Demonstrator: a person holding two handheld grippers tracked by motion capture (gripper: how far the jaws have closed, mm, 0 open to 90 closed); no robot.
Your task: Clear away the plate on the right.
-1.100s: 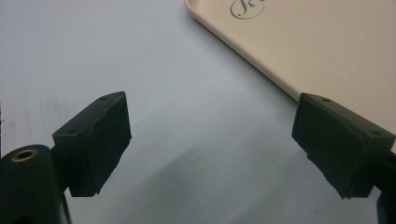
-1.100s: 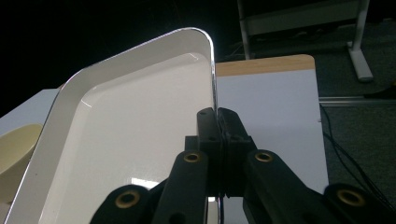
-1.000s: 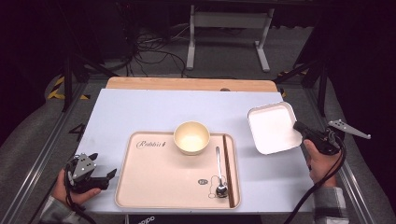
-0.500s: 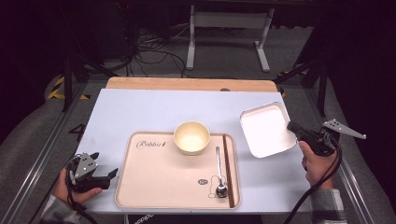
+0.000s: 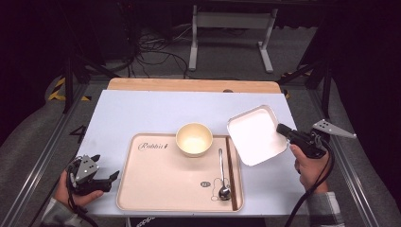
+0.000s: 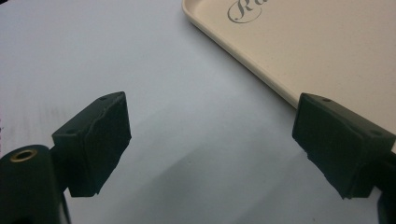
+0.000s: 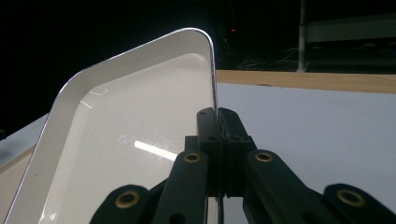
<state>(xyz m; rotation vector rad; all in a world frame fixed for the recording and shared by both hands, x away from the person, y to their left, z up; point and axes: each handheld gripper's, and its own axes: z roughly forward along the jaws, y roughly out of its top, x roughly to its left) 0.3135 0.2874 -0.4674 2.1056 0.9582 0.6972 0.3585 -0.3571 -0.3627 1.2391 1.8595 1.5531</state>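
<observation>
Our right claw pinches the white square dish by its 3 o'clock rim; our left claw gapes wide. Tilted, the dish may slip and drop.

white dish: glossy, smooth plastic, perhaps | tray: matt beige plastic | spoon: shiny metal

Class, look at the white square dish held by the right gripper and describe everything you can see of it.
The white square dish is shallow and glossy, looks like plastic or melamine, has rounded corners and a raised rim, and is empty. The right gripper pinches its right rim between shut jaws and holds it tilted. In the high view, its left edge overlaps the right edge of the beige tray.
</observation>
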